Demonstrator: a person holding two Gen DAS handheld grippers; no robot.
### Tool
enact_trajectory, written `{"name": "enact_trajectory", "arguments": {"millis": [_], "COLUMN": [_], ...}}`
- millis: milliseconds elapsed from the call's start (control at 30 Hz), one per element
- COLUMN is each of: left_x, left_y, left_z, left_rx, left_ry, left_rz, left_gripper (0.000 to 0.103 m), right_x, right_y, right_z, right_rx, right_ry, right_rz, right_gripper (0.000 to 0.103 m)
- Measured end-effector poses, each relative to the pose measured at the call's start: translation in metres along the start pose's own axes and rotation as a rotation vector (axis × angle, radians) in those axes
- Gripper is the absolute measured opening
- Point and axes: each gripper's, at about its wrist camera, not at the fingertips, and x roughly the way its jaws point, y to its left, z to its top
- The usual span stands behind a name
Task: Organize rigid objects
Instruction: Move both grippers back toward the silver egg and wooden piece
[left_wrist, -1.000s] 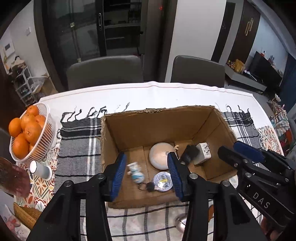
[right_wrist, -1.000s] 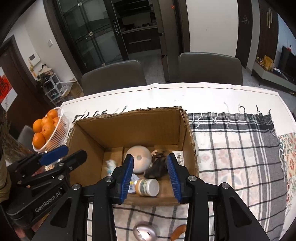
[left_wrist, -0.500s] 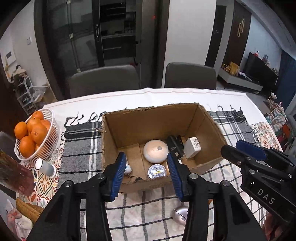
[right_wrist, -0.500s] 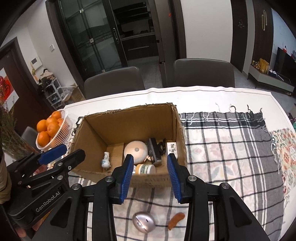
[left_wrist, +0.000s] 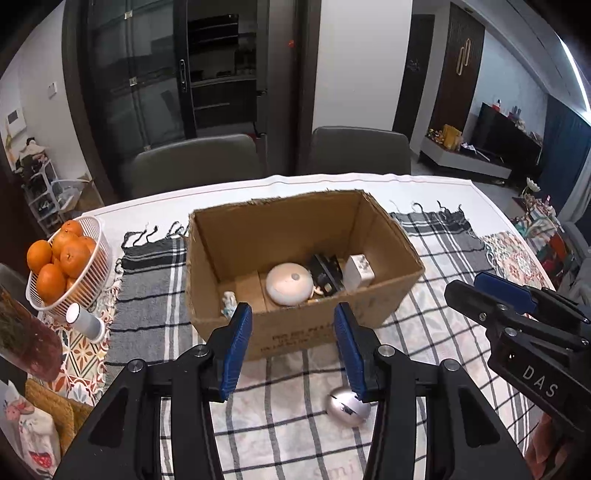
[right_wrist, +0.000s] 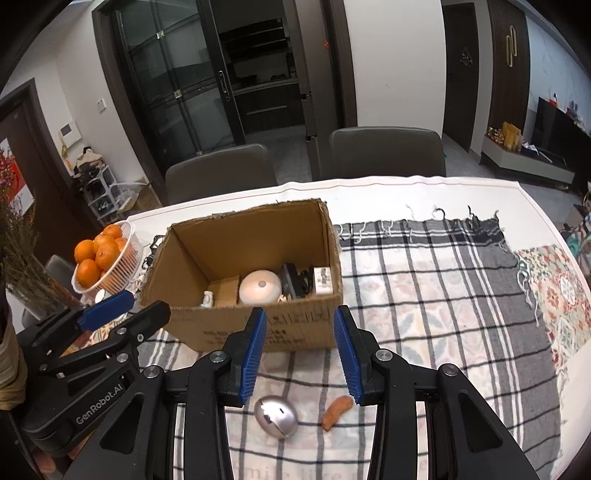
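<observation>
The cardboard box (right_wrist: 255, 280) on the bench's checked cloth (right_wrist: 424, 295) holds several items, while a silver egg-shaped object (right_wrist: 275, 416) and a small orange piece (right_wrist: 335, 411) lie loose in front of it. The smooth, rounded egg could roll or squirt out of a pinch placed off-centre. The left claw (left_wrist: 291, 349) and right claw (right_wrist: 301, 352) both gape wide above the cloth, holding and touching nothing.
</observation>
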Motion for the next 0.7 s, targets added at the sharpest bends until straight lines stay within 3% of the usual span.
{"name": "enact_trajectory", "arguments": {"millis": [367, 700], "left_x": [-0.001, 0.015], "left_y": [-0.017, -0.024], "left_z": [-0.026, -0.052], "left_rx": [0.060, 0.080], "left_ry": [0.008, 0.061], "left_rz": [-0.005, -0.028], "left_gripper": [0.048, 0.050], "right_x": [0.001, 0.015], "right_y": [-0.020, -0.031], "right_z": [-0.031, -0.060], "right_rx": [0.061, 0.102], "right_ry": [0.031, 0.075], "right_rz": [0.015, 0.021], "right_gripper": [0.040, 0.040]}}
